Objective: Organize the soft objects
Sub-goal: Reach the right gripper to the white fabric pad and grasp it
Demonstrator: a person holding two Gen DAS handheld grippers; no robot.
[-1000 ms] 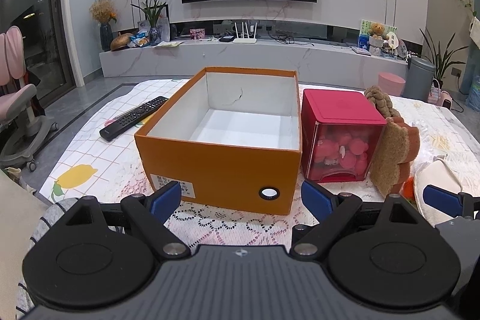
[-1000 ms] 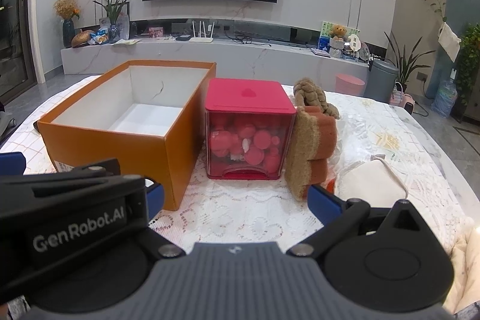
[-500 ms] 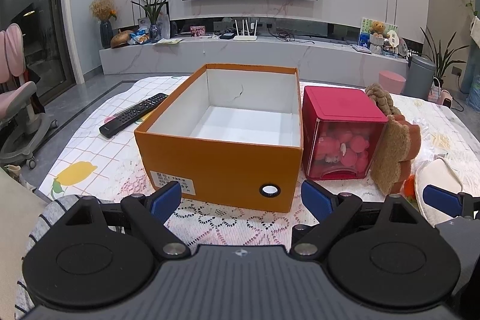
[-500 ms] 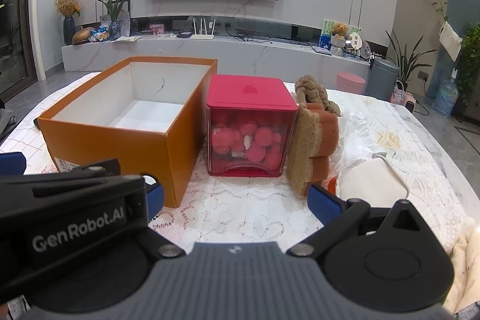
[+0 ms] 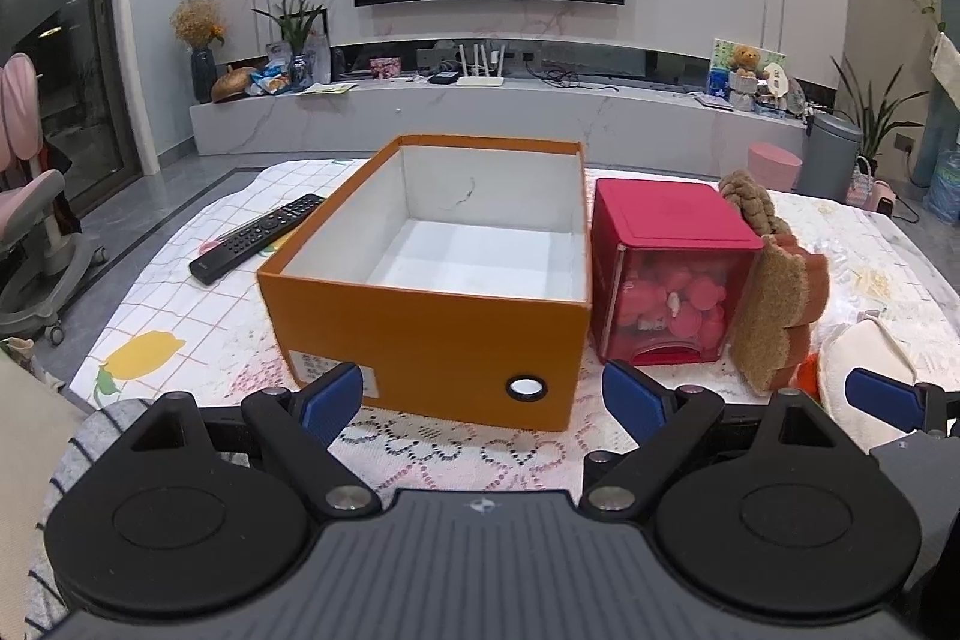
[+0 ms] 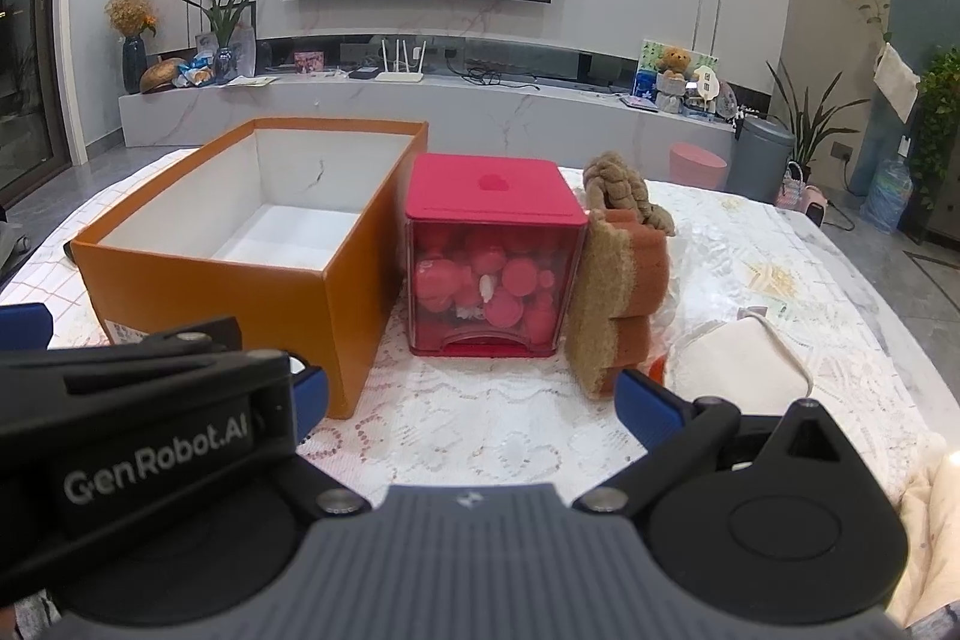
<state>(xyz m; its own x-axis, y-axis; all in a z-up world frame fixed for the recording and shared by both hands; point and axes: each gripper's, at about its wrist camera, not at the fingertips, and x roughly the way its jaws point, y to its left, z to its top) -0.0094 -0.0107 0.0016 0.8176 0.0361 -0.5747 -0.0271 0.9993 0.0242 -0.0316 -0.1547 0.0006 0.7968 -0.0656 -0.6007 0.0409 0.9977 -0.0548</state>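
Note:
An open orange box (image 5: pixel 432 334) (image 6: pixel 240 280) with a white inside stands empty on the lace-covered table. Right of it is a red-lidded clear container (image 5: pixel 672 274) (image 6: pixel 492 256) full of pink balls. A brown sponge stack (image 5: pixel 774 304) (image 6: pixel 618 292) leans on that container, with a knotted brown rope (image 5: pixel 750 202) (image 6: pixel 624 190) on top. A white soft pouch (image 5: pixel 864 364) (image 6: pixel 738 358) lies to the right. My left gripper (image 5: pixel 483 397) is open and empty in front of the box. My right gripper (image 6: pixel 474 400) is open and empty in front of the container.
A black remote control (image 5: pixel 258 235) lies left of the box. The table's lace cloth (image 6: pixel 492 430) lies bare just in front of both grippers. A cream cloth (image 6: pixel 930 520) shows at the right edge. A pink chair (image 5: pixel 30 220) stands far left of the table.
Both views have shifted slightly, as the grippers rose or tilted a little. The objects on the table have not moved, and both grippers stay open.

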